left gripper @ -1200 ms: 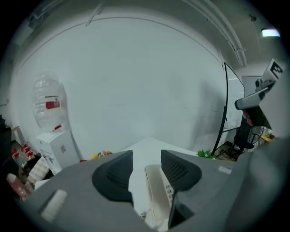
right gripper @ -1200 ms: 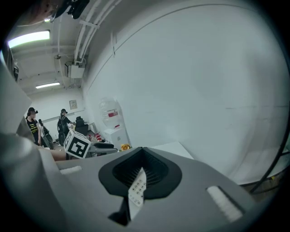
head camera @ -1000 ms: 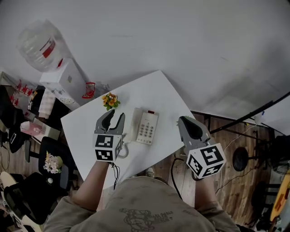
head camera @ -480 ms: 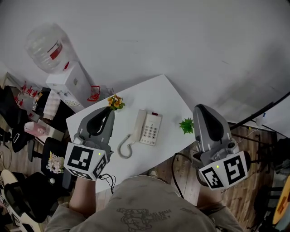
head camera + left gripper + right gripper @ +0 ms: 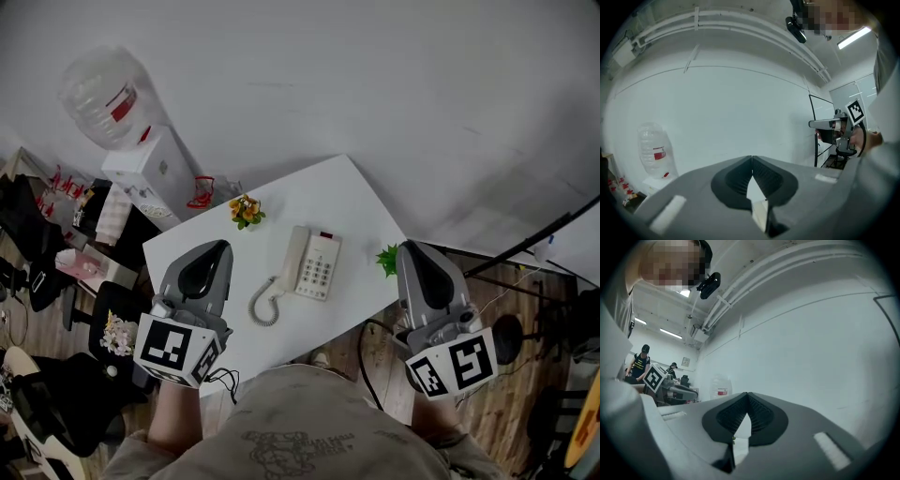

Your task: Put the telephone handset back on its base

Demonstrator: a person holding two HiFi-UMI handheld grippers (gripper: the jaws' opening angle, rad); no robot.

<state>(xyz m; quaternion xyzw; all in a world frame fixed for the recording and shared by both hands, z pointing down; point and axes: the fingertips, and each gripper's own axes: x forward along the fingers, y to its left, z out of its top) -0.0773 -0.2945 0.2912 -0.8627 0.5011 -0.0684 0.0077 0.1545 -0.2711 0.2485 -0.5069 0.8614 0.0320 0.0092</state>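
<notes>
Head view: telephone [image 5: 314, 265] clear between left gripper [image 5: 219, 247], right gripper [image 5: 410, 249].

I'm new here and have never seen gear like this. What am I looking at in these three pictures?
No robot here: a person holds a gripper in each hand, the left gripper and the right gripper. The overhead picture comes from a head camera; the other two ride on the grippers, looking along their fingers. On the white table lie a telephone with its handset seated on it, orange flowers and a green plant. Both grippers are shut, holding nothing.
</notes>
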